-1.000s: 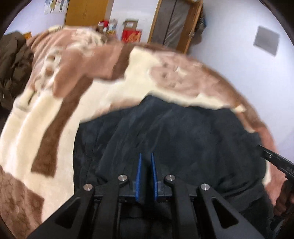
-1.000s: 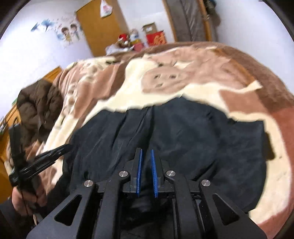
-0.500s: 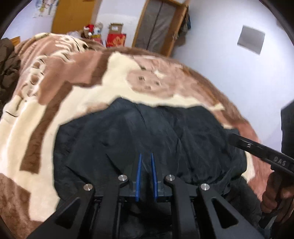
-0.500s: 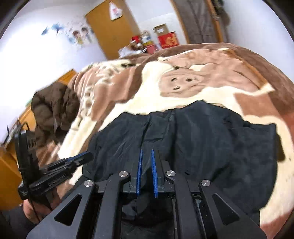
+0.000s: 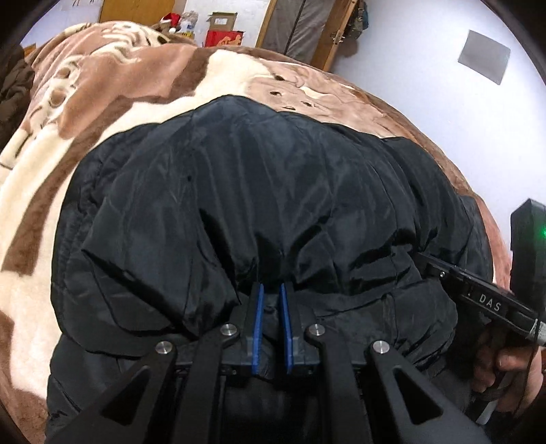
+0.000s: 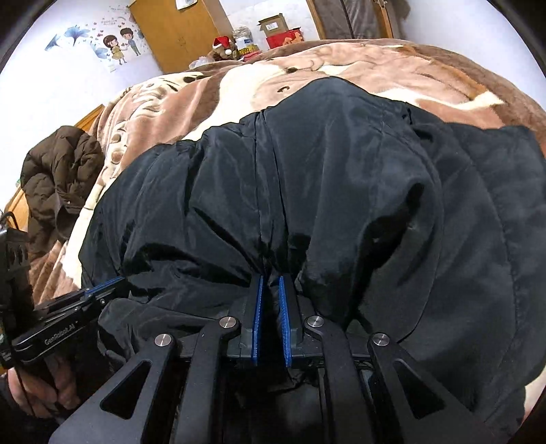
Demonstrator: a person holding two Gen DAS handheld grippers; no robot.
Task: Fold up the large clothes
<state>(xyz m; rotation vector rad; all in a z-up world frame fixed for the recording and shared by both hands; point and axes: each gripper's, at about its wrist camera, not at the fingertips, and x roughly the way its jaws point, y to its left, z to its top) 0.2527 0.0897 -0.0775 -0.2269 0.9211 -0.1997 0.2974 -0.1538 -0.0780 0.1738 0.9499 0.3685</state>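
Left claw (image 5: pixel 271 290): blue pads drawn close together, pinching a gathered ridge of the black jacket's near edge between them.
Right claw (image 6: pixel 271 281): narrowed in the same way, clamped on a bunch of the same fabric, with creases fanning out ahead of the pads.
Black jacket (image 5: pixel 259 191): spread on the bed straight ahead of both claws, shiny and puffy, its near hem rumpled where the pads bite; a centre seam runs forward from the right claw in the right wrist view (image 6: pixel 262 177).
Blanket (image 5: pixel 102 88): brown, tan and cream plush, showing beyond and to both sides of the jacket.
Other claw, left wrist view: the right claw (image 5: pixel 425 261) comes in from the right, its tip buried in jacket folds, a hand (image 5: pixel 505 369) on its grip.
Other claw, right wrist view: the left claw (image 6: pixel 107 285) enters from the left, blue tip touching the jacket.
Brown coat (image 6: pixel 58 170): heaped far left of the right claw, beside the blanket.
Boxes (image 6: pixel 281 30): beyond the bed, by the wall.
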